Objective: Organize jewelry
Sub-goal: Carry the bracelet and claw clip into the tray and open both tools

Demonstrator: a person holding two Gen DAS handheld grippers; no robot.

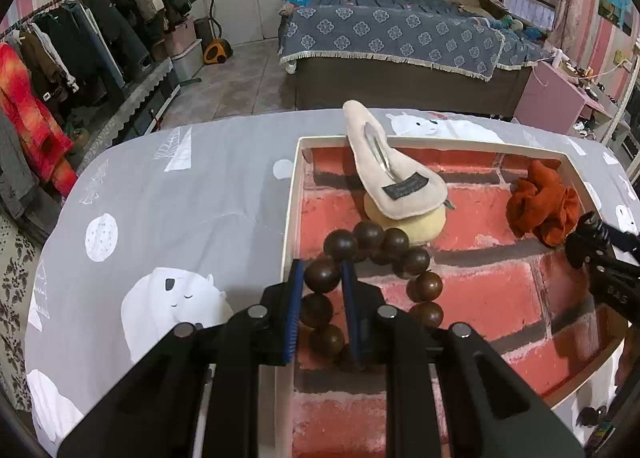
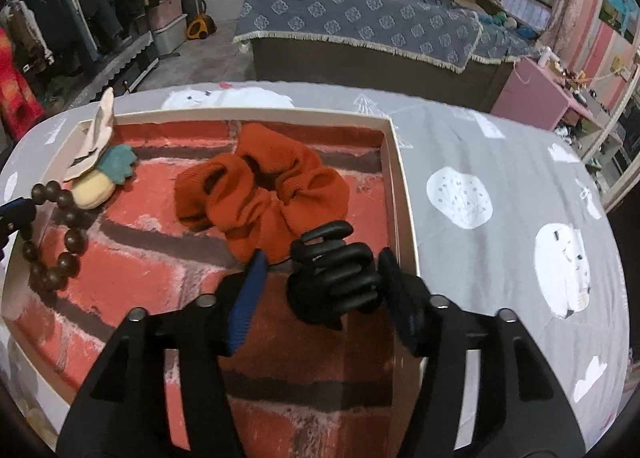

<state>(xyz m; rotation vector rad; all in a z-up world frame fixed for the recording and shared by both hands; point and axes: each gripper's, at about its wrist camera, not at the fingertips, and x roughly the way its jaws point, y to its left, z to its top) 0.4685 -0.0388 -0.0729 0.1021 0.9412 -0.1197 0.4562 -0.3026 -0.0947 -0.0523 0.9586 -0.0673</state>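
A shallow white box point(image 1: 298, 162) with a red brick-pattern floor lies on the table. My left gripper point(image 1: 322, 272) is shut on a dark wooden bead bracelet point(image 1: 416, 260) at the box's left wall; the bracelet also shows in the right wrist view point(image 2: 66, 234). My right gripper point(image 2: 324, 258) is open around a black claw hair clip point(image 2: 334, 278) inside the box by its right wall point(image 2: 404, 194). An orange scrunchie point(image 2: 260, 190) lies just beyond the clip. A beige fabric hair clip point(image 1: 394, 168) rests on a yellow pineapple-shaped piece point(image 1: 416, 224).
The table has a grey cloth point(image 1: 180, 194) with white bears and trees. Beyond it are a bed point(image 1: 396, 38) and a clothes rack point(image 1: 80, 30). A pink cabinet point(image 1: 552, 94) stands at the right.
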